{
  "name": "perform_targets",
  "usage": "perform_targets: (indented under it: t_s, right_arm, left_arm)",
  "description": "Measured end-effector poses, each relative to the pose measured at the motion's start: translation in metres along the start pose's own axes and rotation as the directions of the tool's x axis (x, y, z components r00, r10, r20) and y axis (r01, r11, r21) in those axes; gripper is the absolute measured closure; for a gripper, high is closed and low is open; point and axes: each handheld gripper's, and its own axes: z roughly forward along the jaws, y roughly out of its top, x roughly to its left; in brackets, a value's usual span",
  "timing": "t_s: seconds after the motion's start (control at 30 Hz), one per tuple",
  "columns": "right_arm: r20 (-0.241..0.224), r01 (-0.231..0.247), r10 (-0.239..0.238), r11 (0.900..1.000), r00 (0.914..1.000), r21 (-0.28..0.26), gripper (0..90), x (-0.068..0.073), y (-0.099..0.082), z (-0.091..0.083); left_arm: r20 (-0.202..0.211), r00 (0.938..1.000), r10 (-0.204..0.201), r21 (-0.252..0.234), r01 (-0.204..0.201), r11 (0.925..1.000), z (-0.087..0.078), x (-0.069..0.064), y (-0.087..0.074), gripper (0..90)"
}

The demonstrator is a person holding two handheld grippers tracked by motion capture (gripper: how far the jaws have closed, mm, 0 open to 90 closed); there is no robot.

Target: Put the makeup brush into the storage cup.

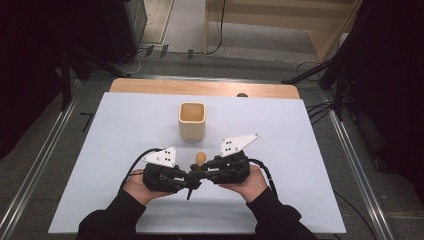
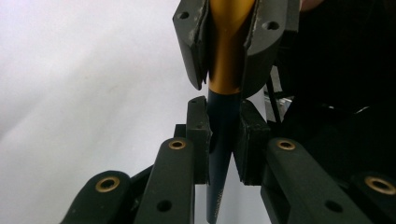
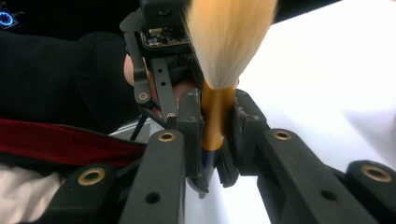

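Observation:
A makeup brush (image 1: 199, 159) with a tan bristle head, a gold ferrule and a dark tapered handle is held between both grippers near the table's front edge. My left gripper (image 1: 189, 178) is shut on the dark handle (image 2: 223, 135); its pads press on both sides. My right gripper (image 1: 201, 171) is shut on the gold ferrule (image 3: 215, 116), just under the bristles (image 3: 229, 37). In the left gripper view the right gripper's jaws clamp the ferrule (image 2: 226, 51) directly above my own. The two grippers meet tip to tip, and the handle's point sticks out toward the person.
A tan square cup (image 1: 192, 120) stands open-topped behind the grippers, mid-table. A white sheet (image 1: 125, 130) covers the wooden table. The person's dark sleeve (image 3: 51, 79) is behind the left gripper. Cables and stands lie on the floor beyond the table.

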Motion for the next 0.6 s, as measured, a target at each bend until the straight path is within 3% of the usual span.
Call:
perform_targets:
  t_s: [0.23,0.43,0.5,0.6]
  right_arm:
    - [0.003,0.007,-0.007,0.9998,1.0,-0.016,75.3,0.0002,-0.0003,-0.0004]
    - [0.002,0.024,-0.024,0.9988,0.9997,-0.042,64.1,0.0005,-0.0008,-0.0015]
    - [0.011,0.034,-0.033,0.9974,0.9994,-0.064,55.6,-0.0003,-0.0019,-0.003]
    - [0.03,0.051,-0.049,0.995,0.9984,-0.086,51.0,-0.0014,-0.0039,-0.0056]
  left_arm:
    - [-0.007,1.0,-0.005,-0.012,0.004,0.9999,0.0002,-0.0005,0.0001,78.9]
    - [-0.018,0.9998,-0.007,-0.021,0.006,0.9998,-0.0022,0.0016,-0.0004,78.9]
    - [-0.026,0.9996,-0.007,-0.033,0.006,0.9994,-0.0041,0.0024,-0.0007,78.9]
    - [-0.034,0.9993,-0.014,-0.052,0.012,0.9986,-0.0065,0.004,-0.0016,78.9]
